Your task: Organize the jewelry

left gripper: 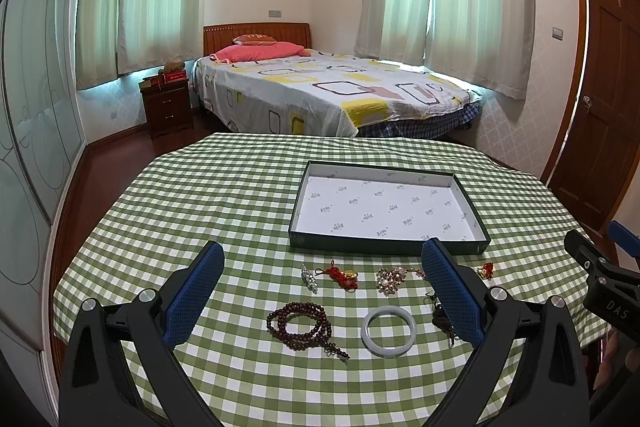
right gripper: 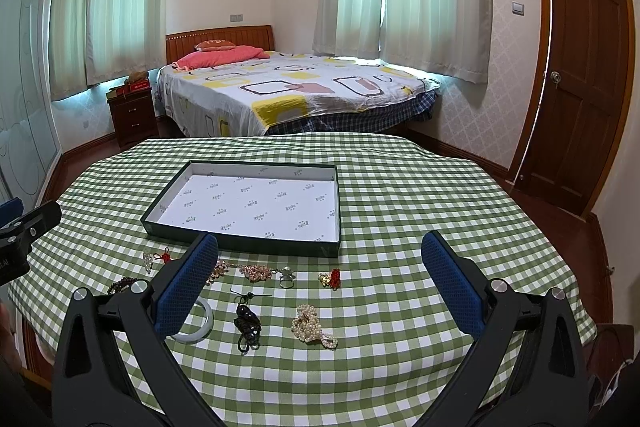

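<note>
**A:** Nearest the left wrist camera, the left gripper (left gripper: 320,279) stands wide apart and holds nothing. Between its blue pads sit the wooden bead bracelet (left gripper: 301,323) at 7 o'clock and the pale jade bangle (left gripper: 388,326) at 5 o'clock.

**B:** Why is everything strung out in two rows like that?

**A:** My guess is so each piece can be pinched singly. None touches its neighbour, and all lie just short of the open tray (left gripper: 390,241), which is bare inside. Nothing has been sorted yet, I judge.

**B:** And the right side?

**A:** The right gripper (right gripper: 320,277) is equally wide and empty, hovering above the green-checked bench (right gripper: 400,187). Its view shows the pearl strand (right gripper: 312,327) at 6 o'clock and a dark knotted cord (right gripper: 247,325) beside it, at 7. The left view misses the pearls entirely and catches only part of the cord behind a pad.

**B:** Anything the left view adds?

**A:** The whole bead bracelet, which the right view mostly hides, and a red tassel charm (left gripper: 340,275) at 12 o'clock.
</note>
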Demonstrator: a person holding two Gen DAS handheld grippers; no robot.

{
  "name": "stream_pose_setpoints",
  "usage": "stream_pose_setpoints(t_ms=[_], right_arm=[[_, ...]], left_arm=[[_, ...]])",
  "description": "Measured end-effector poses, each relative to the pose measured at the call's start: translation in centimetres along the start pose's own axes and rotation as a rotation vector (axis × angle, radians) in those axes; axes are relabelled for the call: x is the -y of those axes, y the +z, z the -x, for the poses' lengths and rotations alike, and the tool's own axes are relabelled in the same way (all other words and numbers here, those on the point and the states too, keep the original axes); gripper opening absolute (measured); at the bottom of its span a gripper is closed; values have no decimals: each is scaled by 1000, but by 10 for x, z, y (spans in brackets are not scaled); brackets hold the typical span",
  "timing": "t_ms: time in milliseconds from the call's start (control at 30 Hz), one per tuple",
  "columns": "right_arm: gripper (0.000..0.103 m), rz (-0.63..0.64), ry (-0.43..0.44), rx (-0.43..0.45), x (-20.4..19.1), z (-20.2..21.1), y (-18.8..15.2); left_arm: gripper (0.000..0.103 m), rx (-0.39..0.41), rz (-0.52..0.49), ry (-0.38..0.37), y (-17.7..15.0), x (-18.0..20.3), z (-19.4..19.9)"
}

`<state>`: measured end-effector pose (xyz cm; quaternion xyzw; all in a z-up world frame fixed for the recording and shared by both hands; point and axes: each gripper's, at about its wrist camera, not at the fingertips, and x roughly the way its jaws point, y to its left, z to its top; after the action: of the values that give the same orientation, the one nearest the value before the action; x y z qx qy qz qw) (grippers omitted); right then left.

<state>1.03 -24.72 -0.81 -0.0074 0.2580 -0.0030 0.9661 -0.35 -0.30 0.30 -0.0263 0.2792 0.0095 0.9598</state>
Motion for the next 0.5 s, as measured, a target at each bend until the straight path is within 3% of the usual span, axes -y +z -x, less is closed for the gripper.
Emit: stream_pose_setpoints(t_ms=[500], right_arm=[[99, 0, 0, 2, 0, 0, 0]], left_arm=[[96, 0, -2, -3, 1, 3, 1]])
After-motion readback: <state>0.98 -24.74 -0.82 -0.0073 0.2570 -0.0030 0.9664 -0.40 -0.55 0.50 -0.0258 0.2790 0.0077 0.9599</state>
